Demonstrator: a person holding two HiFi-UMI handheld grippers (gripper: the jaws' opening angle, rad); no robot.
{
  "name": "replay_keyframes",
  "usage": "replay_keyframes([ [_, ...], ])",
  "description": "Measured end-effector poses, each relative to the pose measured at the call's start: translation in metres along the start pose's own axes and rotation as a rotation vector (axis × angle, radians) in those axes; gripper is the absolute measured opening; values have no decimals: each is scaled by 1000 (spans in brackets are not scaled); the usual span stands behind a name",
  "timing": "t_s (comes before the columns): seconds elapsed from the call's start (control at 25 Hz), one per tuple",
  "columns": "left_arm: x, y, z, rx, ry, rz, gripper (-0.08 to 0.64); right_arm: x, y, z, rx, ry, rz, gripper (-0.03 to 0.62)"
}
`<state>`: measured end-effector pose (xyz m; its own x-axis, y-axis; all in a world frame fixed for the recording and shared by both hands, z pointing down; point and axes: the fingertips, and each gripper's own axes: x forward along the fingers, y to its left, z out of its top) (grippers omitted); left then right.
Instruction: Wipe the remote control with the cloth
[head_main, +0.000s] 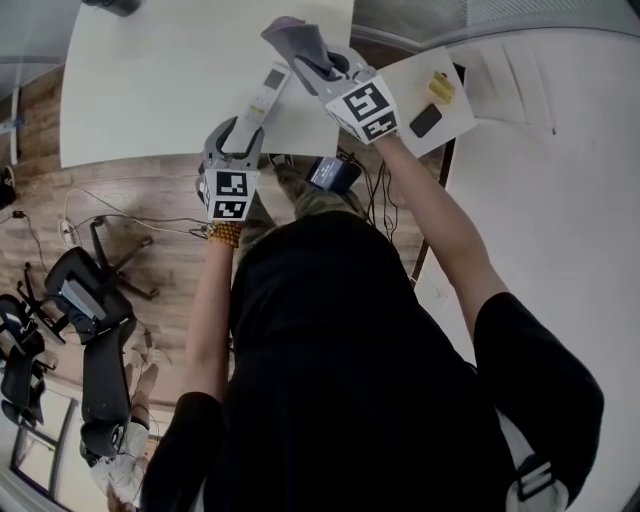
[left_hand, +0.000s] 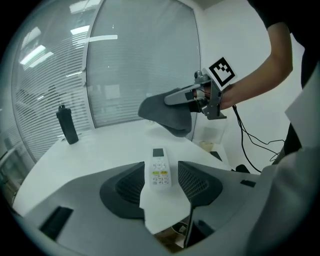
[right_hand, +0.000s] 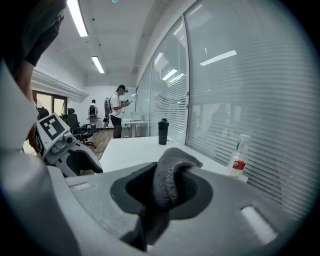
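Observation:
A white remote control (head_main: 270, 92) lies on the white table (head_main: 150, 90), near its front edge. My left gripper (head_main: 240, 135) is at that edge, open, its jaws on either side of the remote's near end without pressing on it. In the left gripper view the remote (left_hand: 158, 170) shows its small screen and buttons, with a gap at each jaw. My right gripper (head_main: 312, 58) hovers just right of the remote, shut on a grey cloth (head_main: 290, 35). The cloth (right_hand: 170, 175) bunches up between its jaws and, in the left gripper view, hangs as a grey cloth (left_hand: 167, 115) above the table.
A black bottle (left_hand: 66, 125) stands at the table's far side and a clear spray bottle (right_hand: 238, 156) near the blinds. A side table at the right holds yellow items (head_main: 441, 88) and a black phone (head_main: 425, 120). Office chairs (head_main: 90, 300) and cables are on the floor at the left.

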<state>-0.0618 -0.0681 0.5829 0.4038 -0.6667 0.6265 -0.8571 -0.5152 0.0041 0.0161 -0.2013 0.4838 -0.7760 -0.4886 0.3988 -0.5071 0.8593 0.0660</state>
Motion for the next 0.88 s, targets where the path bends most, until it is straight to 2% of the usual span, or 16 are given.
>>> replay_keyframes([
  [0.2, 23, 2, -32, -47, 72, -14, 230, 31, 2, -30, -2, 78, 45, 69],
  [0.4, 43, 6, -47, -67, 122, -30, 238, 57, 2, -57, -8, 137, 76, 69],
  [0.88, 68, -1, -57, -74, 177, -76, 233, 89, 28, -101, 24, 297, 190, 69],
])
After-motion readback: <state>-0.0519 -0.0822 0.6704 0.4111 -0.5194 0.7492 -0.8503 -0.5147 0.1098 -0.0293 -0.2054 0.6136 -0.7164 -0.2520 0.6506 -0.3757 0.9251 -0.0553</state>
